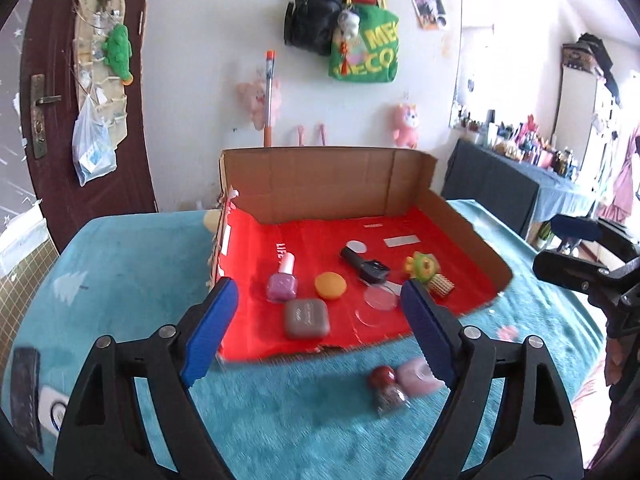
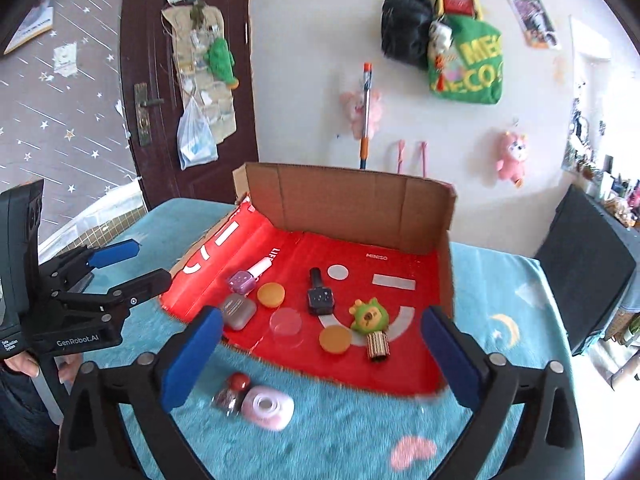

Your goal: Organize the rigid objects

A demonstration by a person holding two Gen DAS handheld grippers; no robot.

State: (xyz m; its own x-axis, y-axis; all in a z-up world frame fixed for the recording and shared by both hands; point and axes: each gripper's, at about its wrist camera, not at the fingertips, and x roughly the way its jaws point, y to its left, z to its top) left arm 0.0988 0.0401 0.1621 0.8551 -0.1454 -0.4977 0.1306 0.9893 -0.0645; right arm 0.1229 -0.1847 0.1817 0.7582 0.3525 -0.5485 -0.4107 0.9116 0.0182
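Left gripper point(image 1: 320, 312) and right gripper point(image 2: 320, 344): jaws released, nothing held. Cardboard box point(image 2: 348, 204) at frame centre contains nail polish bottle point(image 2: 242, 281). Pink case point(image 2: 267, 407) lies lower centre on the desk point(image 2: 320, 440).

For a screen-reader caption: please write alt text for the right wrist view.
An open, empty right gripper hangs over a red-lined cardboard box of small cosmetics and a green toy. A red-capped bottle and pink case lie outside on the teal blanket.

The left gripper point(image 1: 320, 320) holds its blue pads wide apart, empty, pointing toward twelve o'clock and tilted downward. The right gripper point(image 2: 320, 356) does likewise, jaws spread wide. Fingers of a hand point(image 2: 24, 364) grip the left handle at nine o'clock.
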